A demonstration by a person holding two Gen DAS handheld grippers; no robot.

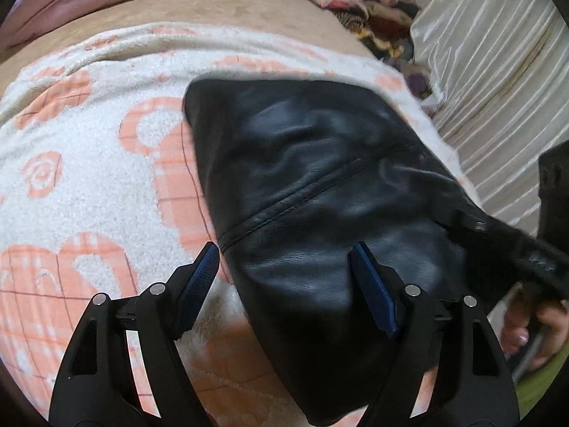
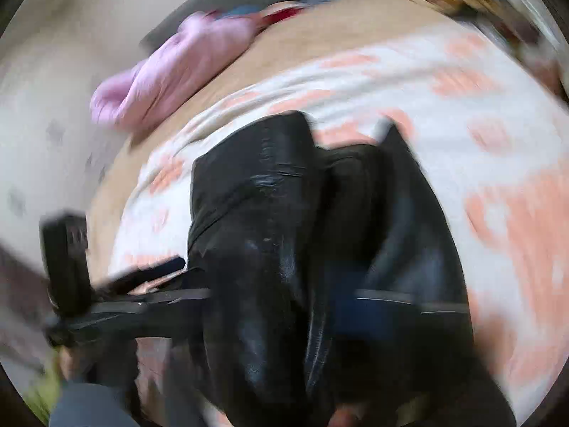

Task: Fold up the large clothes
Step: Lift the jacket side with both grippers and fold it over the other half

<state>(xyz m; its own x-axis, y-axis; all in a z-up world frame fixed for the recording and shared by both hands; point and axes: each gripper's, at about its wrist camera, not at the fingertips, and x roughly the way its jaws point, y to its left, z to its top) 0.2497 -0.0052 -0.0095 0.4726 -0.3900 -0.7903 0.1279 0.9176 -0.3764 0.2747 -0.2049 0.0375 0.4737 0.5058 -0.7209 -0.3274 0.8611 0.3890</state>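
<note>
The black leather jacket (image 1: pixel 320 185) lies partly folded on the peach-patterned blanket (image 1: pixel 89 178), the left gripper (image 1: pixel 284 259) spread wide over its near edge holding nothing, the right gripper (image 2: pixel 284 295) seemingly pinching a leather fold, blur leaving doubt, so folds remain

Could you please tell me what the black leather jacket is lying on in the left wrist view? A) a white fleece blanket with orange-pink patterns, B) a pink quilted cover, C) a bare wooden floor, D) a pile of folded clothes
A: the black leather jacket rests directly on the white fleece blanket, whose orange-pink shapes surround it on the left and far sides.
</note>
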